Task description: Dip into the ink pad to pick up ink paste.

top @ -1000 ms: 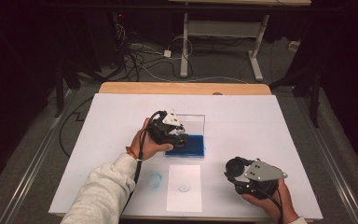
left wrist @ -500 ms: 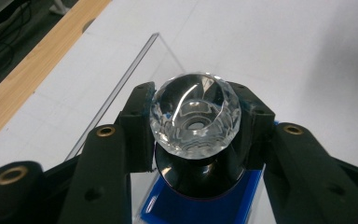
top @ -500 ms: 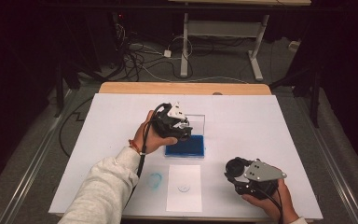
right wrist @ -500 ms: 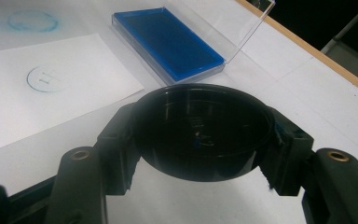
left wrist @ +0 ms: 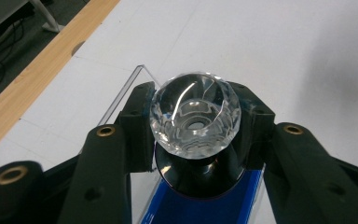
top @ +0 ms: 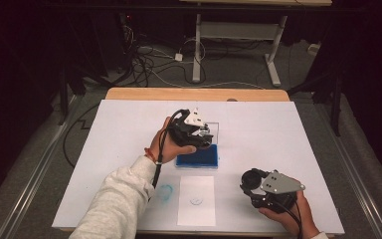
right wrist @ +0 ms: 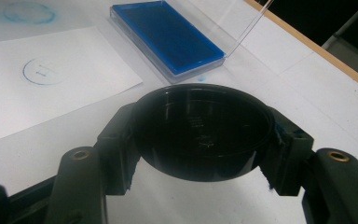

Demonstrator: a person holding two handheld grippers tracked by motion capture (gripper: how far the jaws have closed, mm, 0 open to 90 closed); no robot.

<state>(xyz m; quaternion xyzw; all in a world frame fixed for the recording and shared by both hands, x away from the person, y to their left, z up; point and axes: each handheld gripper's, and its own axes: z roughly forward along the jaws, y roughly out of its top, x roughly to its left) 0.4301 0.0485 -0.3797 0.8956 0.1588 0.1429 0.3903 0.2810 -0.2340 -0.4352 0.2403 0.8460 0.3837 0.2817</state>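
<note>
My left gripper (left wrist: 198, 120) is shut on a stamp (left wrist: 195, 105) with a faceted clear knob and a round black base. In the high view this gripper (top: 200, 135) hovers over the blue ink pad (top: 197, 158), which lies in a clear case with its lid (top: 213, 128) standing open. The pad (left wrist: 186, 211) shows right under the stamp's base. My right gripper (right wrist: 203, 140) is shut on a round black cap (right wrist: 200, 130), held low near the table's front right (top: 252, 183). A white sheet (top: 196, 199) with a blue ring print (top: 195, 201) lies in front of the pad.
The table (top: 278, 134) is covered in white paper, with a bare wooden strip (top: 194, 93) along its far edge. A blue ring smudge (top: 165, 191) marks the cover left of the sheet. Cables and desk legs (top: 196, 45) stand on the floor beyond.
My left gripper has shifted a little right and upward with the stamp, and now sits over the ink pad's far part. The right gripper has kept still.
</note>
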